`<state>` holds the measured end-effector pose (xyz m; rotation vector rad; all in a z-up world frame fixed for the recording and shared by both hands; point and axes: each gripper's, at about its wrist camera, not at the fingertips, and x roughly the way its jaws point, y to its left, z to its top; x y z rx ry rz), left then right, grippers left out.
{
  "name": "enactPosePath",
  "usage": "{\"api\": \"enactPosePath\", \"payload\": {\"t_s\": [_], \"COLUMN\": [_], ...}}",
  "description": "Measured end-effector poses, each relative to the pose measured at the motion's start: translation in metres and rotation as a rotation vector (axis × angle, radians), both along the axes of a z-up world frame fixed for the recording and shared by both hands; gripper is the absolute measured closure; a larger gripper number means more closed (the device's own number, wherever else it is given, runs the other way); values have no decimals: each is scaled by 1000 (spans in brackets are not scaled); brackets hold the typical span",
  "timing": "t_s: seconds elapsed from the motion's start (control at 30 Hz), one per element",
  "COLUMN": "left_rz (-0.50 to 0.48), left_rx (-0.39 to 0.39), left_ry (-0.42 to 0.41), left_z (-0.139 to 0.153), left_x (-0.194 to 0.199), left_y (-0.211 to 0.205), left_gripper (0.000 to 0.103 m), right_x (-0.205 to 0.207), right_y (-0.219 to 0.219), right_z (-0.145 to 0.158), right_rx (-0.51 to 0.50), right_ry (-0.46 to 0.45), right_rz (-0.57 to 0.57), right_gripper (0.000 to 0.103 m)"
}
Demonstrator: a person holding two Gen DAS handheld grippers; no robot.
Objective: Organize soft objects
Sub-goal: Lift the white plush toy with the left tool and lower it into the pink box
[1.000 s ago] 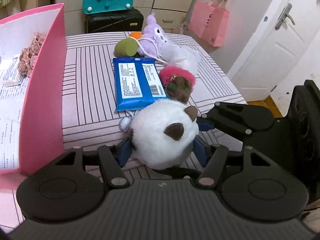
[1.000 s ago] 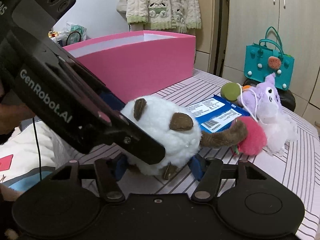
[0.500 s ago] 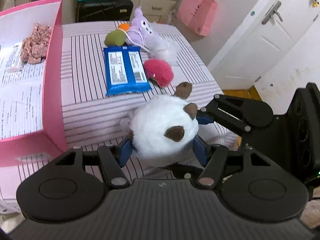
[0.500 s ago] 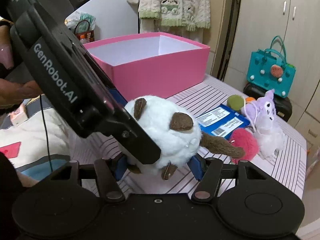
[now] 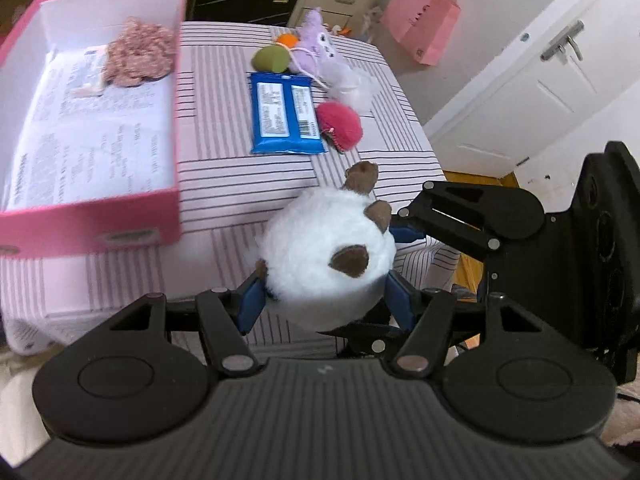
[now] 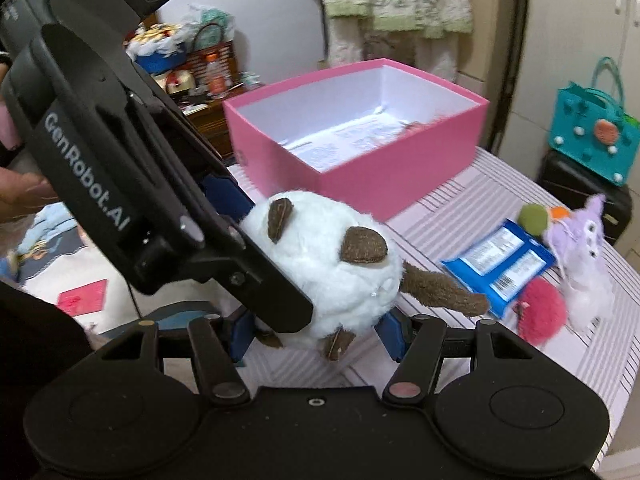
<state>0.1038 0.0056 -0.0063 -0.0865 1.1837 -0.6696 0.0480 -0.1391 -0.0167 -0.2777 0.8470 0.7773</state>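
1. Striped pink-and-white table [image 5: 224, 184] carries everything.
2. Open pink cardboard box [image 5: 176, 128] sits at ten o'clock from the toy.
3. Round white plush toy with brown ears [image 5: 320, 264] hangs above the table's near edge, pinched from both sides by the left gripper [image 5: 326, 300] and the right gripper [image 6: 316, 332].
4. Blue wipes packet [image 5: 284, 120] lies at twelve o'clock.

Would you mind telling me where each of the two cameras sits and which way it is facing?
Left wrist: on the left gripper, looking steeply down past the white plush to the striped table and pink box; the right gripper enters from the right.
Right wrist: on the right gripper, looking across the table at the box; the left gripper and a hand show at left.
Both share: the plush clamped by both grippers, box, blue packet.
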Motion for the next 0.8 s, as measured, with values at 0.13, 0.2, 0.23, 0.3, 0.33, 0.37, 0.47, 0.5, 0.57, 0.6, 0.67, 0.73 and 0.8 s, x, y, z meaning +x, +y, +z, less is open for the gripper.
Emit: {"api": "enactPosePath", "payload": {"t_s": [0.13, 0.2, 0.23, 0.3, 0.33, 0.37, 0.47, 0.5, 0.57, 0.6, 0.67, 0.73, 0.8], "left_rz": [49, 67, 76, 94, 104, 115, 139, 148, 166, 178, 206, 238, 258], "left_rx": [-11, -16, -18, -23, -25, -26, -24, -23, -22, -26, -39, -58, -62], "left_ry": [8, -14, -27, -58, -72, -83, -124, -138, -170, -186, -215, -246, -270], "left_z": [11, 19, 22, 30, 34, 37, 48, 52, 59, 61, 65, 68, 71], "left_x": [-5, -7, -8, -7, -5, -2, 7, 11, 17, 21, 29, 39, 52], "left_y": [18, 28, 32, 41, 45, 49, 58, 61, 67, 71, 78, 87, 96], "left_gripper": [41, 41, 41, 41, 41, 41, 40, 40, 40, 40, 40, 40, 40], "right_x": [5, 8, 10, 14, 17, 20, 35, 40, 51, 56, 68, 84, 101], "right_y": [16, 24, 28, 37, 40, 43, 50, 52, 56, 58, 63, 68, 74], "right_z": [14, 21, 24, 30, 33, 36, 44, 47, 52, 53, 56, 57, 58], "right_rx": [-8, -12, -15, -12, -4, 6, 34, 39, 47, 48, 61, 77, 81], "right_ry": [-15, -40, -55, -89, -105, -120, -148, -157, -181, -195, -224, -245, -264], "right_rz": [46, 63, 69, 72, 70, 70, 70, 72, 77, 83, 102, 130, 162], "right_gripper": [36, 36, 36, 36, 36, 36, 36, 36, 36, 36, 35, 35, 35]}}
